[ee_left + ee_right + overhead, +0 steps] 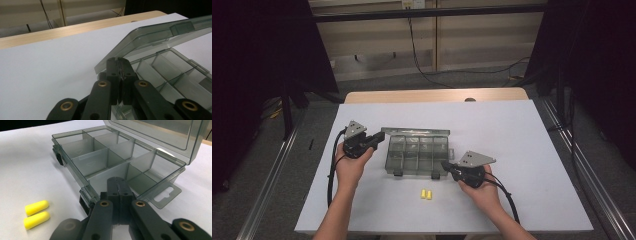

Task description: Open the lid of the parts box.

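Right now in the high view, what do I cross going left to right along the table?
left gripper → clear compartment box with its lid up → right gripper. The two yellow earplugs lie nearer the person, below the box's right part, so I leave them out.

From the high view I get a dim room with dark corners on both sides; the white table [512, 140] is the brightest area, evenly lit from overhead, with only faint, soft shadows. The picture is soft and slightly grainy. In the left gripper view the lighting is duller and the near links are blurred. The right gripper view is brighter, with pale sheen on the clear box [105, 157] lid.
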{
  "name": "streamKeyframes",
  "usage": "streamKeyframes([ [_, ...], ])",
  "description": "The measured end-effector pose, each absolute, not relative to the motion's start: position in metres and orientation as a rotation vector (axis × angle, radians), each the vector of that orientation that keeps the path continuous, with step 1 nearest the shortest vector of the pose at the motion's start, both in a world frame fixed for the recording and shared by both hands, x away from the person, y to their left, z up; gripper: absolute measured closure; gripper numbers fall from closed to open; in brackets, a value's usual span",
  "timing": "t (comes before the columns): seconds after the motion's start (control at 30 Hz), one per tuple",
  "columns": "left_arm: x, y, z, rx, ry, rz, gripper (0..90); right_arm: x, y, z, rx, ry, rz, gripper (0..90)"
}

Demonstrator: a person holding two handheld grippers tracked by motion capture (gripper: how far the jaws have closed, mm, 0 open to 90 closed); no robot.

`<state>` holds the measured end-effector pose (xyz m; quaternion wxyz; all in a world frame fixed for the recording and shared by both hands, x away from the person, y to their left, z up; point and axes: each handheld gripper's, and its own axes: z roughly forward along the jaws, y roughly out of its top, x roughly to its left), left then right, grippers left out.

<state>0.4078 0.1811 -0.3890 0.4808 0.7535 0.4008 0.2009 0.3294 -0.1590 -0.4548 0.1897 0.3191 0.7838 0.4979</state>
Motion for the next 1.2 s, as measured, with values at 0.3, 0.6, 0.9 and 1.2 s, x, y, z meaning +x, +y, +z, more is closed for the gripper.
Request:
streamKeyframes([
  [0.3, 0.414, 0.179, -0.387, 1.819, 1.001, 0.489, 87.0, 0.33, -0.159, -0.454, 0.891, 2.208, 1.393, 90.0],
  [0.6, 0.423, 0.176, -0.382, 1.807, 1.021, 0.476, 87.0, 0.33, -0.159, -0.454, 0.888, 2.217, 1.394, 90.0],
  [0.9, 0.432, 0.175, -0.38, 1.813, 1.032, 0.47, 87.5, 0.33, -0.16, -0.454, 0.889, 2.22, 1.395, 90.0],
  [1.2, 0.44, 0.172, -0.382, 1.817, 1.044, 0.458, 87.8, 0.33, -0.16, -0.454, 0.889, 2.218, 1.393, 90.0],
])
